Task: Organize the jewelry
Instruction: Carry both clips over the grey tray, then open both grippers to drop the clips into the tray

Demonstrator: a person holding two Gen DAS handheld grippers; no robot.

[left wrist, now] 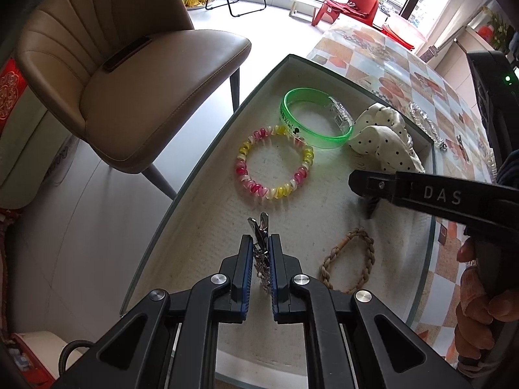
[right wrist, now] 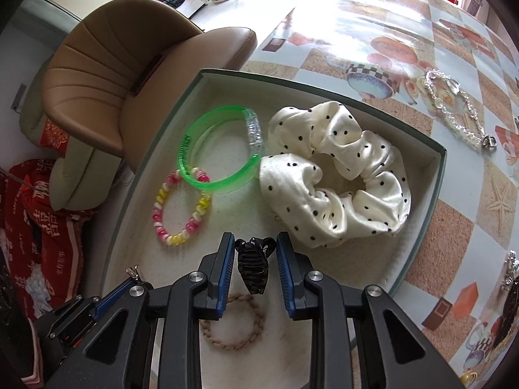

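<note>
A patterned tablecloth covers the table, a tan chair beside it, and on the cloth sits my open tray with its pale liner. My left gripper is clenched on a thin metal hair clip, nose poking out past the pads; my right gripper grasps a black claw clip — both poised above the tray's near end. The metal clip looks light, stiff and slick, so I judge a hold across its flat middle safest. The claw clip is hard plastic with brittle-looking teeth; its body is the place to pinch. Already inside: a green bangle, a spiral tie, a dotted scrunchie and a braided band. Bare liner shows between spiral tie and braided band — the open room. The tray's walls are low. A crystal chain lies outside on the cloth.
</note>
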